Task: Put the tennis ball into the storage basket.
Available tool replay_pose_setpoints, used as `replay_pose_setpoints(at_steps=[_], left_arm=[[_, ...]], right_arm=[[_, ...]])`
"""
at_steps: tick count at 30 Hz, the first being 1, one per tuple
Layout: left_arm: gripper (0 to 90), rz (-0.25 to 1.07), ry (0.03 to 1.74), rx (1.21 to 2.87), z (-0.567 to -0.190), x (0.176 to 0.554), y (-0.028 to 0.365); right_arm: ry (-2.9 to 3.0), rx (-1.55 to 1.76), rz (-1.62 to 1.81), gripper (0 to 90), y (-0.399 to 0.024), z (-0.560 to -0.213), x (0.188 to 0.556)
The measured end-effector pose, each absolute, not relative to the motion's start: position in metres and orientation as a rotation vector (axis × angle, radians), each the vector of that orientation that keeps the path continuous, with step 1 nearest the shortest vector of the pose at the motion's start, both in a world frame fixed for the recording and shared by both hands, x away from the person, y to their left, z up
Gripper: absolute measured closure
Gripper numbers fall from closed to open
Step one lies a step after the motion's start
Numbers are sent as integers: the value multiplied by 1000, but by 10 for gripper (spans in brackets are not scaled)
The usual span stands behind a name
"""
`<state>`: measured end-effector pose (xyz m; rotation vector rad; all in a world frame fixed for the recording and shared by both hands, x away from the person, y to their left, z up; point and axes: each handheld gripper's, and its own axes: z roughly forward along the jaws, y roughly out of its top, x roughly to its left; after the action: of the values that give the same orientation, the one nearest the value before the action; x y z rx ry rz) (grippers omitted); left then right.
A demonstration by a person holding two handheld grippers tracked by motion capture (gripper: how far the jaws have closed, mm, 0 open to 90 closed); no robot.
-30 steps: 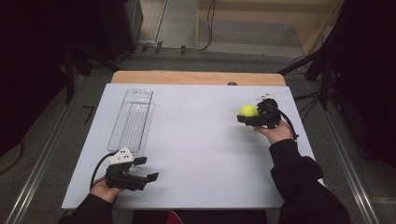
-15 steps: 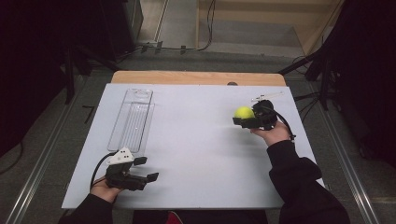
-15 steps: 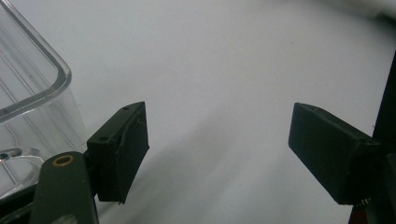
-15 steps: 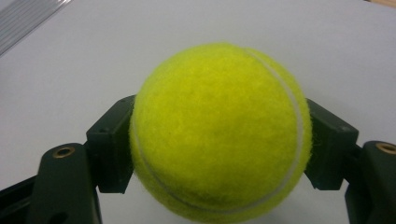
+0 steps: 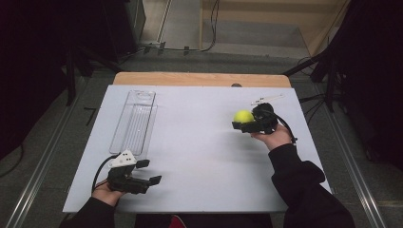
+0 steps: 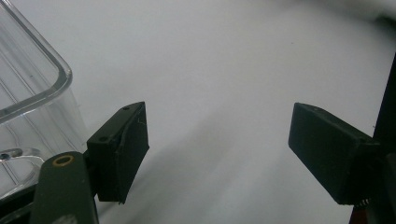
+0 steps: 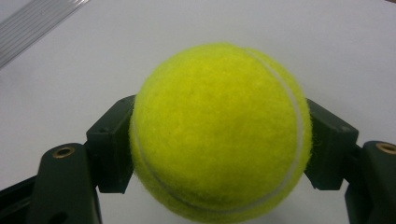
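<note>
A yellow-green tennis ball [image 5: 243, 116] is held above the right half of the white table, with my right gripper [image 5: 241, 120] shut on it. In the right gripper view the ball [image 7: 219, 130] sits squeezed between both black jaws. My left gripper [image 5: 148, 172] rests near the table's front left corner, open with nothing between its fingers. In the left gripper view its jaws stand wide apart over bare white table [image 6: 224, 84]. A clear plastic tray [image 5: 134, 121] lies lengthwise on the left side of the table, beyond the left gripper; its rounded corner [image 6: 32, 84] shows in the left gripper view.
The white board [image 5: 199, 161] lies on a wooden table whose far edge [image 5: 199, 79] shows at the back. Metal rails [image 5: 43, 156] run along both sides on the floor. Dark equipment and cables stand around the table.
My right gripper has carried the tennis ball a little leftward, toward the table's middle. The left gripper has stayed put.
</note>
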<state>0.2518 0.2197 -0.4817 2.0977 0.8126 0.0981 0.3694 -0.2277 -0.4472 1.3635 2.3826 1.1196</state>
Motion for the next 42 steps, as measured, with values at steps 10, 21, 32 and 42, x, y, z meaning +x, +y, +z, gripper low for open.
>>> replay_pose_setpoints(at_steps=[10, 21, 32, 42], left_arm=[[208, 99, 811, 2098, -482, 252, 220], [208, 104, 813, 2097, -481, 252, 220], [208, 101, 811, 2099, -482, 252, 220], [208, 103, 811, 2101, -482, 252, 219]], right_arm=[[2419, 1316, 1132, 230, -215, -446, 366], [2471, 1271, 1155, 230, -199, -444, 360], [2525, 1233, 1180, 230, -183, -447, 357], [2552, 1188, 1194, 231, -171, -447, 353]])
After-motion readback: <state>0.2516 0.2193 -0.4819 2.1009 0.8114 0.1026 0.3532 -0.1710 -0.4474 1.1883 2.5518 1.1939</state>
